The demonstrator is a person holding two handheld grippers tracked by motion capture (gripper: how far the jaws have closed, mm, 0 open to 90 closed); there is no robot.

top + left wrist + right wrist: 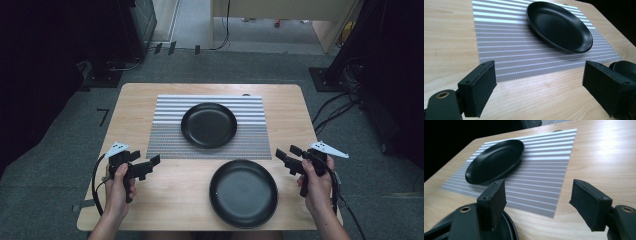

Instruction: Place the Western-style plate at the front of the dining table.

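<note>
On the light wood-grain table (175, 200), two matte black round plates are sitting, both shallow with a raised rim and a smooth, faintly glossy surface. The far plate (208, 125) is lying flat at the middle of a rectangular grey-and-white striped placemat (170, 135) with a fine woven texture; its stripes and its long side are running across the table, left to right. The near plate (243, 193) is resting straight on the bare wood, just in front of the mat's near edge and a bit right of centre, close to the table's front edge. Both plates are facing up with nothing in them; being round, they are showing no long axis.

The left gripper (150, 166) is hovering over the table's left part, near the mat's near-left corner, pointing toward the plates, with jaws standing wide and nothing between them. In the left gripper view its flat, black, rubbery pads (485, 87) are framing bare wood, with the far plate (559, 25) beyond on the mat (506, 45).

The right gripper (286, 156) is hanging at the table's right, just beside the near plate's right side, pointing left toward the plates, jaws also spread wide and holding nothing. In the right gripper view the near plate's rim (510, 227) is showing under the left-hand jaw, not touched by the pads.
</note>
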